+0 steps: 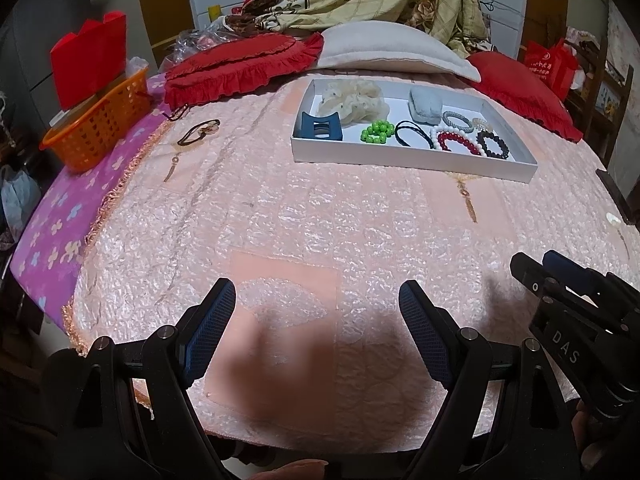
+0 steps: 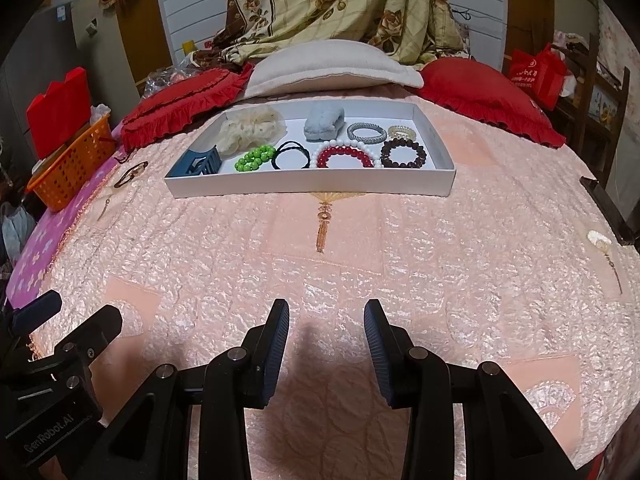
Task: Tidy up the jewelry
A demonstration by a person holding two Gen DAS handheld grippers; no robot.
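Observation:
A white tray lies on the pink bedspread far ahead. It holds a cream scrunchie, a blue hair claw, a green bead bracelet, a black hair tie, a red and white bead bracelet, a dark bead bracelet and a pale blue clip. A brown hair tie lies on the bedspread left of the tray. My left gripper is open and empty near the front edge. My right gripper is open and empty beside it.
An orange basket with a red bag sits at the left edge. Red cushions and a white pillow lie behind the tray. A dark object sits at the right edge of the bed.

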